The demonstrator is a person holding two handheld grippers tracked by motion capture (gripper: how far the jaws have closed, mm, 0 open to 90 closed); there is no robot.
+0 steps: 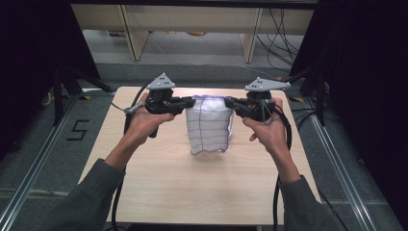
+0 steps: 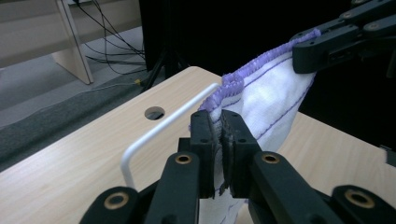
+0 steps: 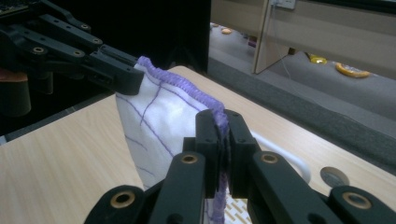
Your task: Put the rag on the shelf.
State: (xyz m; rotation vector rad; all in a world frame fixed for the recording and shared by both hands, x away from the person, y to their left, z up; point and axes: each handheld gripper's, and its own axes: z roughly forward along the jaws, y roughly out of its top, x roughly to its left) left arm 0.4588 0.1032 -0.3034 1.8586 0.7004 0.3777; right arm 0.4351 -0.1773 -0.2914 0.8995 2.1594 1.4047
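Hanging above the table [image 1: 159, 192], one white cloth [image 1: 209, 126] with purple stitching and hem, its top edge stretched between two claws and its lower edge just over the table's middle. Left claw [image 1: 191, 102] clamped on the cloth's left top corner; right claw [image 1: 228, 102] clamped on the right top corner. Handling note: keep both corners level and the edge taut, so the cloth hangs flat without twisting.

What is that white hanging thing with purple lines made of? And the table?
The white cloth looks like soft woven fabric, maybe cotton: it drapes in folds, has thin purple grid lines and a stitched purple hem. The table looks like light wood or wood-patterned laminate, smooth and matte, with faint grain streaks; which of the two I cannot tell.
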